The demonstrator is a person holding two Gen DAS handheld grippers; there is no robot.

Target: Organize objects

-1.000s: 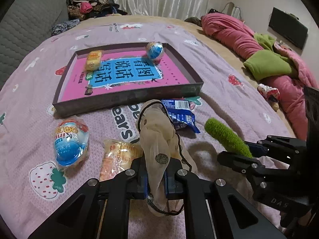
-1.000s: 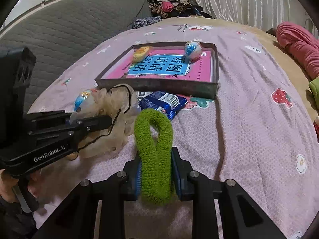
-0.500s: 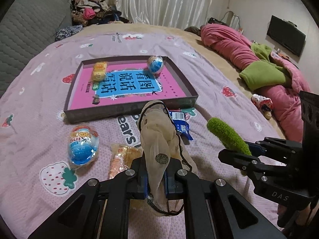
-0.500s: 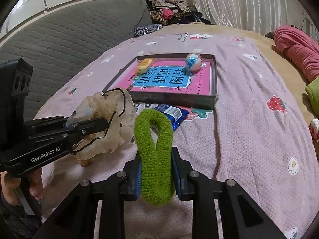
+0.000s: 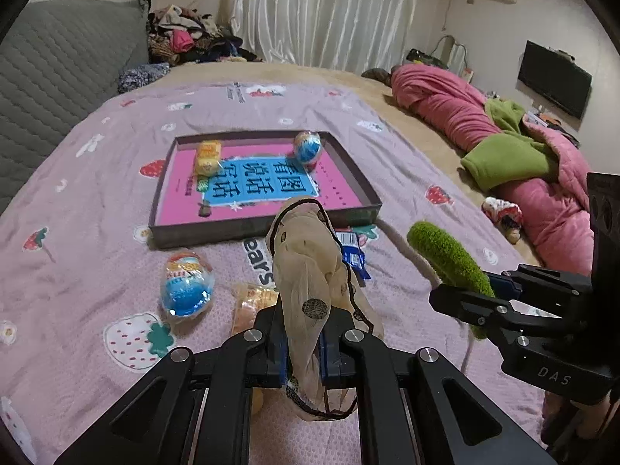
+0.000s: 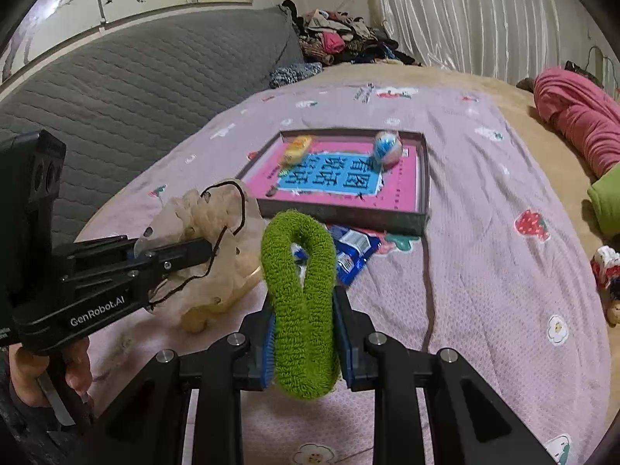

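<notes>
My left gripper (image 5: 304, 345) is shut on a beige sheer scrunchie (image 5: 310, 271) and holds it above the bed; it also shows in the right wrist view (image 6: 209, 240). My right gripper (image 6: 304, 333) is shut on a green fuzzy hair tie (image 6: 300, 294), also seen in the left wrist view (image 5: 449, 261). A dark tray (image 5: 267, 224) with a pink book inside lies ahead, holding a yellow snack (image 5: 207, 155) and a blue egg toy (image 5: 308, 147). On the sheet lie a second blue egg toy (image 5: 186, 286), an orange snack packet (image 5: 248, 302) and a blue wrapper (image 6: 348, 255).
A pink quilt (image 5: 445, 112) and green cloth (image 5: 507, 159) lie at the right of the bed. A grey headboard (image 6: 128, 89) and a pile of clothes (image 5: 182, 38) stand at the far left. A small doll (image 5: 503, 215) lies near the quilt.
Both grippers have risen and drawn back from the bed with their hair ties; the tray and snacks now look farther away and lower.
</notes>
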